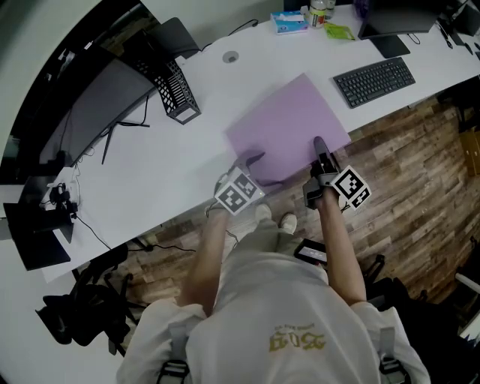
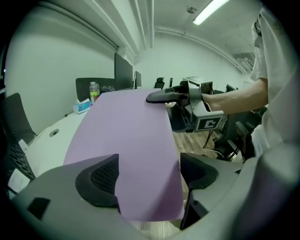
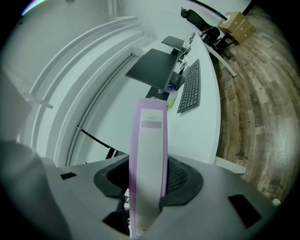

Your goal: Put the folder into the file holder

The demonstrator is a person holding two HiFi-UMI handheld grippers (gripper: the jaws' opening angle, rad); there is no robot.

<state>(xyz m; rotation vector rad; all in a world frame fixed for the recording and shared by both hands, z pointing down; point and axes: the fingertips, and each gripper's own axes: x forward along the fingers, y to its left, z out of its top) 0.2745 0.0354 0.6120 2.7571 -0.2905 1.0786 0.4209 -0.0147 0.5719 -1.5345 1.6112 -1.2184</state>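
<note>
The right gripper [image 3: 149, 182] pinches the purple folder [image 3: 150, 136] by its spine; the left gripper [image 2: 149, 174] gapes wide, the folder between its jaws but ungripped. It sits over the desk's [image 1: 150, 172] front edge. On one narrow grip (spine only) it may swivel or slip. One folder, one file holder [image 1: 174, 90], two grippers.

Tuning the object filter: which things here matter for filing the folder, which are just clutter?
Job: flat purple folder, clamped in the right gripper; black wire-mesh file holder; left gripper, open, folder between its jaws.
Lying about: black keyboard; blue tissue box; green packet.
</note>
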